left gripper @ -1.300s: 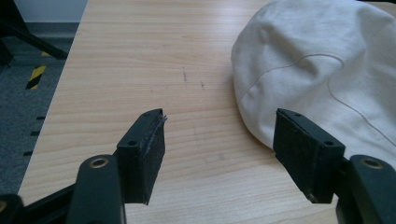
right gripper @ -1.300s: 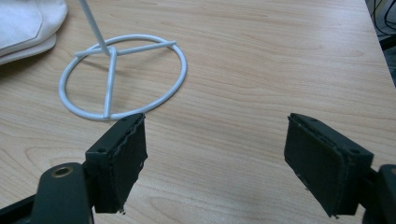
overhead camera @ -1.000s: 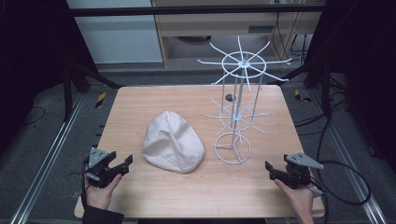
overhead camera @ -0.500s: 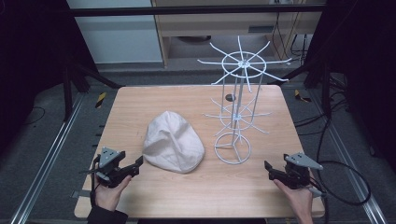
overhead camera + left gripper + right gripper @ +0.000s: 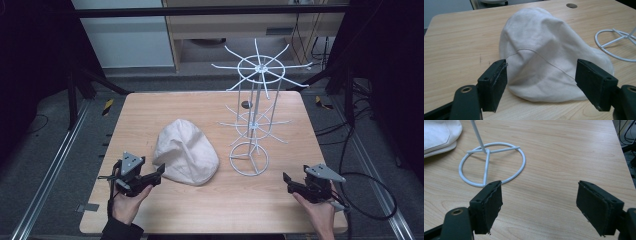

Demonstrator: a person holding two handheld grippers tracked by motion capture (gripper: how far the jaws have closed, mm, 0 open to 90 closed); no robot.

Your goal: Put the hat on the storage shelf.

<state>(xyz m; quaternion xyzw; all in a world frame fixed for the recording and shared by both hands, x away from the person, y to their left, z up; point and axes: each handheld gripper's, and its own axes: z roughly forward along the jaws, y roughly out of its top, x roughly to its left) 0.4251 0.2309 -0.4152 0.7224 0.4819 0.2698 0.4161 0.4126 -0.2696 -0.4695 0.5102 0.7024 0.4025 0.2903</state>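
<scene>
A cream cloth hat (image 5: 186,154) lies crown up on the wooden table (image 5: 165,107), left of centre; it also fills the middle of the left gripper view (image 5: 544,47). My left gripper (image 5: 156,173) is open right at the hat's near-left edge, its jaws spread wide on either side of that edge (image 5: 541,82). A white wire rack (image 5: 255,107) with radiating arms stands right of the hat on a ring base (image 5: 491,162). My right gripper (image 5: 287,181) is open near the front right, a short way from the ring base, with nothing between its jaws (image 5: 539,202).
The table's right edge (image 5: 621,150) lies close to the right gripper, with cables beyond it on the floor. A small round hole (image 5: 571,5) sits in the tabletop behind the hat. Metal rails (image 5: 55,165) flank the table.
My left gripper has moved right and forward from the table's front-left corner up to the hat's edge. The right gripper, the hat and the rack have stayed put.
</scene>
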